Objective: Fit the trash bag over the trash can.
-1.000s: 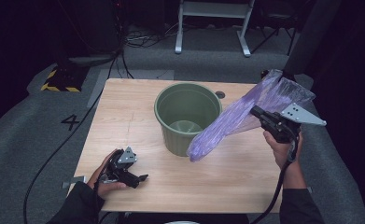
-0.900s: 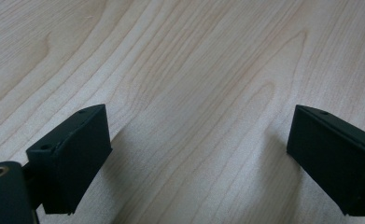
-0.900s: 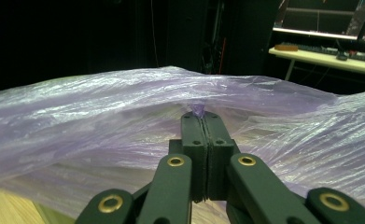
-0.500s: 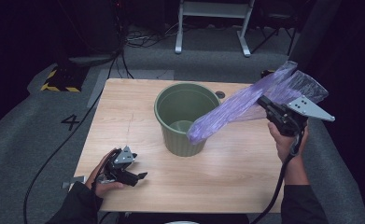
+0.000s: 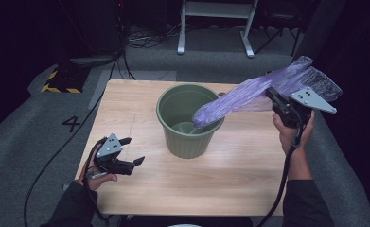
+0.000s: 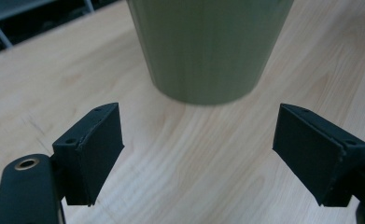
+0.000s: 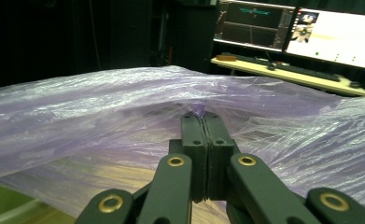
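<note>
A green plastic bucket (image 5: pixel 190 118) stands upright in the middle of the wooden table (image 5: pixel 230 179). My right gripper (image 5: pixel 272 97) is raised at the right, shut on a purple plastic bag (image 5: pixel 249 94). The bag stretches down to the left, and its lower end reaches over the bucket's rim into the mouth. In the right gripper view the jaws (image 7: pixel 201 116) pinch a fold of the bag (image 7: pixel 101 107). My left gripper (image 5: pixel 133 151) hovers above the table's front left, open; its jaws have narrowed slightly, with nothing between them. It (image 6: pixel 199 149) points at the bucket's base (image 6: pixel 208 46).
Grey carpet surrounds the table, with a "4" marked on the floor (image 5: pixel 72 124) and cables at the left. A white metal stand (image 5: pixel 215 28) is at the back. A desk with lit monitors (image 7: pixel 301 28) lies beyond the bag in the right gripper view.
The right hand has lifted the bag, and its lower end has swung from the bucket's front right up over the rim. The left gripper has risen off the table.
</note>
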A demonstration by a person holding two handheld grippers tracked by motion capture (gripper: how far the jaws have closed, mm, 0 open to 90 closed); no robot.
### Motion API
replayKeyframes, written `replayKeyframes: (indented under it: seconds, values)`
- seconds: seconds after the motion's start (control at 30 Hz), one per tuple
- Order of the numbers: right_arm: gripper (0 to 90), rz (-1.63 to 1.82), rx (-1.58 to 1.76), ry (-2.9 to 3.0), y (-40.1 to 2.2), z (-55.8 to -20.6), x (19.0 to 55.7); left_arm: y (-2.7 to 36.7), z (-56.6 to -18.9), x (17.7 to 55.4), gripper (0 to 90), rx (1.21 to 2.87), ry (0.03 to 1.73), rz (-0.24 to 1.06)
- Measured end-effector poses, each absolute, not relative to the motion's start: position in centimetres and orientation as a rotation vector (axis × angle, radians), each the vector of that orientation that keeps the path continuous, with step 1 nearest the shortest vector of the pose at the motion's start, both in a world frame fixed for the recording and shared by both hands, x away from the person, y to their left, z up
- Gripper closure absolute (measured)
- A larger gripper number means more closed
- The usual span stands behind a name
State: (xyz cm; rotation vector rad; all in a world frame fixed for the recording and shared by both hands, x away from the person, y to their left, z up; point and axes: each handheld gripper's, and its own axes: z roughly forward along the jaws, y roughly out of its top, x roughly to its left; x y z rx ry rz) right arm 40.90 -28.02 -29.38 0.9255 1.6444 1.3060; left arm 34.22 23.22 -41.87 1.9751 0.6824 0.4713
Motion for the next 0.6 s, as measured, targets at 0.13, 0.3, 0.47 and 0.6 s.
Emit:
replayKeyframes:
  seconds: [0.13, 0.3, 0.47, 0.6]
  values:
    - [89.8, 1.283, 0.928, 1.642, -27.6, -29.6, 41.2, 22.8, -40.0, 34.4, 15.6, 1.919, 0.673, 0.488]
    - [89.8, 1.242, 0.901, 1.636, -26.7, -29.9, 41.4, 22.0, -38.4, 34.7, 15.8, 1.849, 0.692, 0.518]
    - [89.8, 1.226, 0.869, 1.661, -25.7, -30.0, 41.6, 21.0, -37.3, 34.9, 15.8, 1.847, 0.659, 0.528]
    - [89.8, 1.226, 0.854, 1.677, -25.0, -30.1, 41.7, 20.5, -36.1, 35.1, 15.8, 1.831, 0.640, 0.554]
